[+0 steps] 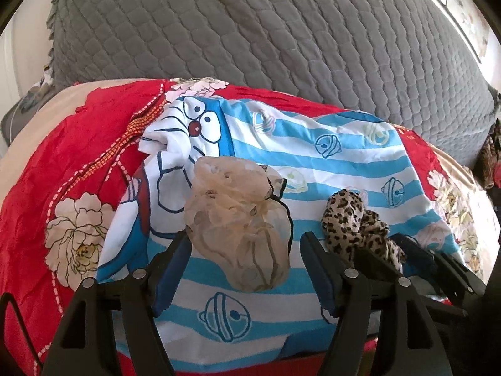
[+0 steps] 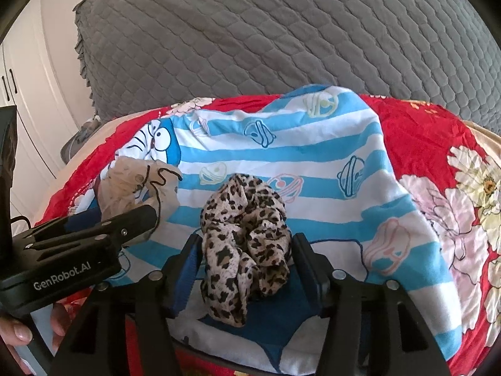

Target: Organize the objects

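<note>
A sheer beige scrunchie [image 1: 241,219] lies on a blue-and-white striped cartoon cloth [image 1: 328,156]. My left gripper [image 1: 245,241] is open with its jaws on either side of the beige scrunchie's near end. A leopard-print scrunchie [image 2: 247,238] lies to its right on the same cloth [image 2: 313,156]. My right gripper [image 2: 245,244] is open, its jaws flanking the leopard scrunchie. The leopard scrunchie [image 1: 360,222] also shows in the left wrist view. The beige scrunchie [image 2: 137,185] and left gripper body show at the left of the right wrist view.
The striped cloth lies on a red floral bedspread [image 1: 62,172]. A grey quilted pillow [image 1: 250,31] stands behind it. White cupboard doors [image 2: 18,94] are at the far left. More patterned fabric [image 1: 488,156] lies at the far right.
</note>
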A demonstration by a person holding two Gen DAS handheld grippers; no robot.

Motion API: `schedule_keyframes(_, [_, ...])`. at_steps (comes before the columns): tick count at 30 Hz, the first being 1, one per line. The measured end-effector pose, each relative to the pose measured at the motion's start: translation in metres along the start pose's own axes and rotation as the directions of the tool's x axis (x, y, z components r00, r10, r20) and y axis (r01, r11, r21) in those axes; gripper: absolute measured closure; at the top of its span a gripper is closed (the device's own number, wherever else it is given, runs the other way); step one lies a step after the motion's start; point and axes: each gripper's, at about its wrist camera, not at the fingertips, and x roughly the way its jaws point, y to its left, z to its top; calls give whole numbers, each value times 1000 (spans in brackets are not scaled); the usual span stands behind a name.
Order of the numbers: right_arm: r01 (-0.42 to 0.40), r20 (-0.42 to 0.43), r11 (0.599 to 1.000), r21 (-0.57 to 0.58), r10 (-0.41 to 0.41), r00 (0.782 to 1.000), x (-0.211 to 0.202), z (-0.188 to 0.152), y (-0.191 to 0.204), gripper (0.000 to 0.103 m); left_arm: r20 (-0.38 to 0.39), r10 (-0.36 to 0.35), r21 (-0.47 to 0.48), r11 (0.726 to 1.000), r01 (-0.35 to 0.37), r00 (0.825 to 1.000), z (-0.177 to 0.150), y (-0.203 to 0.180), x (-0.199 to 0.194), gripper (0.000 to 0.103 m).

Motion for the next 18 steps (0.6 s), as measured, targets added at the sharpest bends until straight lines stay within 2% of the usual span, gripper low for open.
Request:
schedule_keyframes(11, [3, 14, 999, -45, -3, 1000, -13, 3, 6, 39, 1, 19, 3, 1000, -19, 1000, -4, 8, -19, 29])
schedule_keyframes(15, [8, 22, 999, -48, -7, 1000, -18, 4, 4, 38, -23, 7, -5, 1000, -7, 1000, -10, 11, -19, 29])
schedule_keyframes(18, [4, 6, 999, -46, -4, 1000, -20, 3, 3, 38, -7, 9, 15, 1000, -9, 1000, -13, 10, -24, 28])
